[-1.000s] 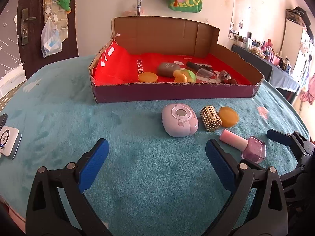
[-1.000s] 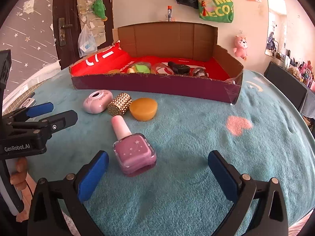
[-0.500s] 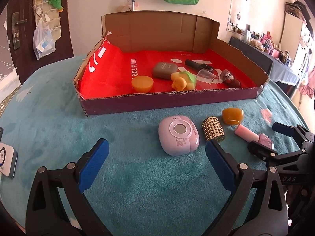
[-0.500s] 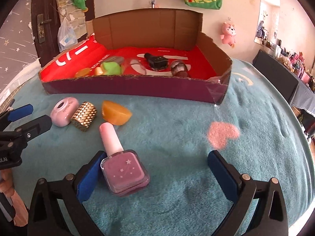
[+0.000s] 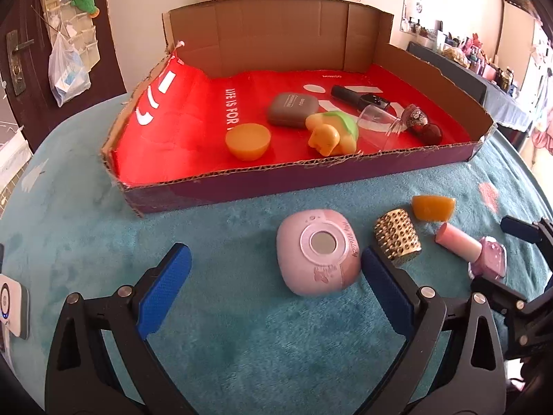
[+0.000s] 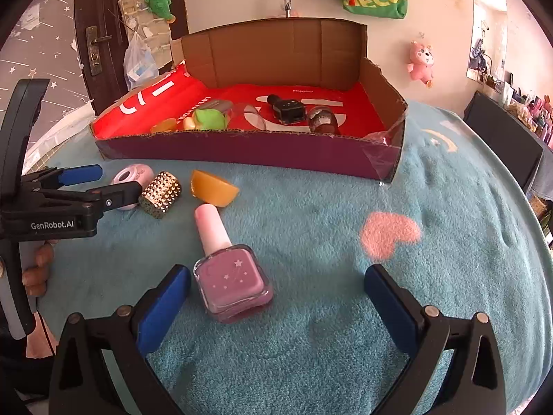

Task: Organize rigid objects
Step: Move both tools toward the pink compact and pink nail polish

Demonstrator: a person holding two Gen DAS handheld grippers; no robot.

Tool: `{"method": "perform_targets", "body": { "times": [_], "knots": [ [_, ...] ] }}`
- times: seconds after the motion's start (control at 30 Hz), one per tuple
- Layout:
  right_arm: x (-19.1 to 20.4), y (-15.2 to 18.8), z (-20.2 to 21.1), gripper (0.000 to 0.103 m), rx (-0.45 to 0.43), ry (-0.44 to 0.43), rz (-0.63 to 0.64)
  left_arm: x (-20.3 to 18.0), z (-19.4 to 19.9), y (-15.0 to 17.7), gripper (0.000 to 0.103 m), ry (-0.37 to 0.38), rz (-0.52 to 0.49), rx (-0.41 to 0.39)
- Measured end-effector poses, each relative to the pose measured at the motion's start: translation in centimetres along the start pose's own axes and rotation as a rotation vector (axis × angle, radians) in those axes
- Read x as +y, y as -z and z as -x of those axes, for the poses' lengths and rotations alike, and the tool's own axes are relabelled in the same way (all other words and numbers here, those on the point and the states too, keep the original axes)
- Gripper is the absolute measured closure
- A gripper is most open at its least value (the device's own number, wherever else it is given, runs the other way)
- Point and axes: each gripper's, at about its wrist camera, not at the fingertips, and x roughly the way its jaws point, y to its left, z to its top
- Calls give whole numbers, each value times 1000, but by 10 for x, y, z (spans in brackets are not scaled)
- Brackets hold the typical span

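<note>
- Both tools have moved closer to the items.
- Left tool (image 5: pixel 273 278), jaws apart, flanks the pink case (image 5: pixel 318 252) before the box (image 5: pixel 276 186).
- Right tool (image 6: pixel 276 297), jaws apart, flanks the polish bottle (image 6: pixel 230 273) on the teal cover (image 6: pixel 345 224).

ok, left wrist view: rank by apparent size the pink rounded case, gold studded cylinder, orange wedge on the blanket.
1. Pink rounded case, clearly largest, though also nearest the camera.
2. Gold studded cylinder and orange wedge: look alike; the wedge lies farther off, so no ranking.
</note>
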Motion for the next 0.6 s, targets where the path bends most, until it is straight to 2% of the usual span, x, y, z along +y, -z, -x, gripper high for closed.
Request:
{"method": "perform_targets", "body": {
  "times": [0.27,0.47,0.5,0.53,0.6],
  "knots": [
    [5,1,1,8,-13,-44,27,-1,1,-2,3,-27,-36,-8],
    [7,-1,1,24,-28,-65,41,-10,-7,-8,5,0,-75,-7],
    [8,-2,0,27,-28,-70,47,-11,-8,-9,13,9,-77,-5],
    [11,-1,0,27,-30,-69,58,-12,-9,-9,28,19,-75,0],
    [18,0,-2,32,-38,-65,90,-11,-14,-10,46,57,-61,24]
  ]
}}
